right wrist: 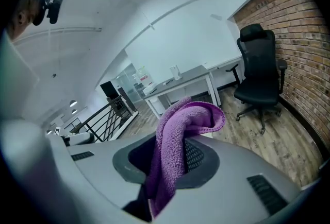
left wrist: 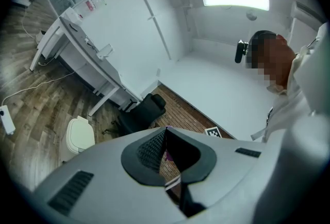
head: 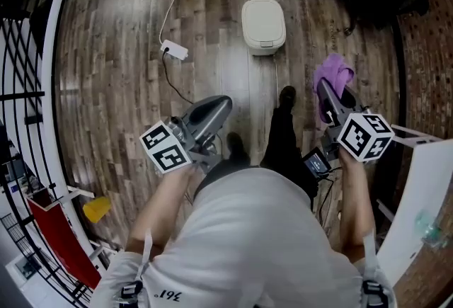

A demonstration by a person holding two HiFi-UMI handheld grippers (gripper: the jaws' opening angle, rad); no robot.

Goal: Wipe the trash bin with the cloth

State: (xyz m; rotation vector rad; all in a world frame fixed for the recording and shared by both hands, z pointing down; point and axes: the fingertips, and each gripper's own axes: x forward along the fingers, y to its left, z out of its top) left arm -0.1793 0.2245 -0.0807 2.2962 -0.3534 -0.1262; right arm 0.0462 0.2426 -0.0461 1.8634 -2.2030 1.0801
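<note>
My right hand-held gripper (right wrist: 178, 160) pinches the cloth (right wrist: 190, 115); my left hand-held gripper (left wrist: 167, 152) is closed, empty; unheld, the trash bin (head: 263, 23) could skid.

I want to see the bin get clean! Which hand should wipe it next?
Right, probably. The right hand-held gripper is shut on the purple cloth, while the left hand-held gripper is shut and empty. The trash bin stands ahead of both.
</note>
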